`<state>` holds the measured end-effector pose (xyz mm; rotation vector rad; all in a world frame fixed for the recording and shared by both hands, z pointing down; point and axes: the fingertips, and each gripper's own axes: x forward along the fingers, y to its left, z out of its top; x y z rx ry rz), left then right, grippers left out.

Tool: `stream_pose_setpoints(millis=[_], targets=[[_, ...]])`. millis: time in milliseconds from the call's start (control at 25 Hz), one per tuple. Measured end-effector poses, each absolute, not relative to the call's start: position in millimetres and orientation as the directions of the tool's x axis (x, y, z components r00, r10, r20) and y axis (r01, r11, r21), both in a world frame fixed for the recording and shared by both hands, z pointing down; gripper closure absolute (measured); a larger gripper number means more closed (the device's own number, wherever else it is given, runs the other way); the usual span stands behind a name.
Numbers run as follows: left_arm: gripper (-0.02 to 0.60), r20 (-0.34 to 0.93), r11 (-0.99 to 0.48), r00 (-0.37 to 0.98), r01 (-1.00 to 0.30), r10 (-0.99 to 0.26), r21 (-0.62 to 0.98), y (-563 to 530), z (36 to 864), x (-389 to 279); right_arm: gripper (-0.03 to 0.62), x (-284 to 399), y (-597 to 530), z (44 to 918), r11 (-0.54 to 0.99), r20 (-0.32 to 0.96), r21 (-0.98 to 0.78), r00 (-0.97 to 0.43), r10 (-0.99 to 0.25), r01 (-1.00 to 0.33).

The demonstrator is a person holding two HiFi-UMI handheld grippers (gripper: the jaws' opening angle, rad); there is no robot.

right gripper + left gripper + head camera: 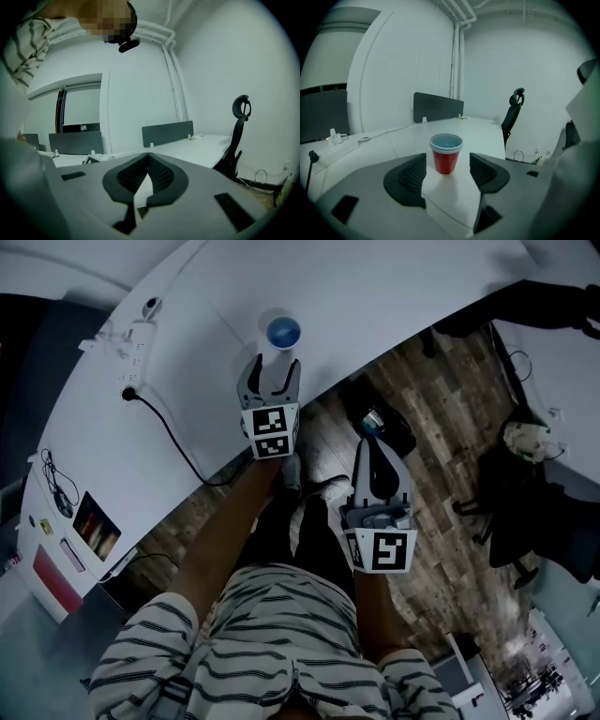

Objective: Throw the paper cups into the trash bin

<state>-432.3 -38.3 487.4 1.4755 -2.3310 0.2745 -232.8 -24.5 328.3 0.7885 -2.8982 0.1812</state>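
Where the white table [394, 296] curves across the upper part of the head view, one red paper cup [282, 334] stands upright at upper centre, near the table's front edge. Interior blue, rim pale; in the left gripper view the cup [446, 153] shows two pale bands at the rim.

Left gripper [275, 371]: over the table edge, just below the cup in the head view and pointing at it. Jaws spread wide. In its own view the cup stands at the mouth of the gap between the two dark pads [410, 177]. There is clear table on either side of it, and neither pad touches it.

Right gripper [371, 444]: lower right of centre in the head view, off the table and over the wooden floor [441, 409]. Jaws pressed together, with nothing between them. In its own view the pads [161, 174] meet at the tips.

Also on the table, at upper left of the head view:
- a white power strip [136, 345]
- a black cable [173, 432] running from it towards the table edge
- a small white device [151, 307]

Background of the left gripper view: a dark desk partition [437, 107] at centre and a black office chair [513, 112] at right.

Bottom of the head view: the person's striped shirt [272, 634].
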Motion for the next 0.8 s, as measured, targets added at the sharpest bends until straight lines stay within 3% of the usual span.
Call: stream_pose_setpoints(millis=[240, 800], targets=[[0.268, 0.446, 0.423, -0.372, -0.906, -0.814, 0.017, -53, 510, -436, 0.583, -230, -28, 336, 0.851, 0.173, -0.078, -0.848, -0.501, -0.519], [0.267, 0.468, 0.423, -0.365, -0.906, -0.805, 0.020, -80, 528, -457, 0.583, -230, -25, 346, 0.843, 0.191, -0.082, -0.838, -0.511, -0.532]])
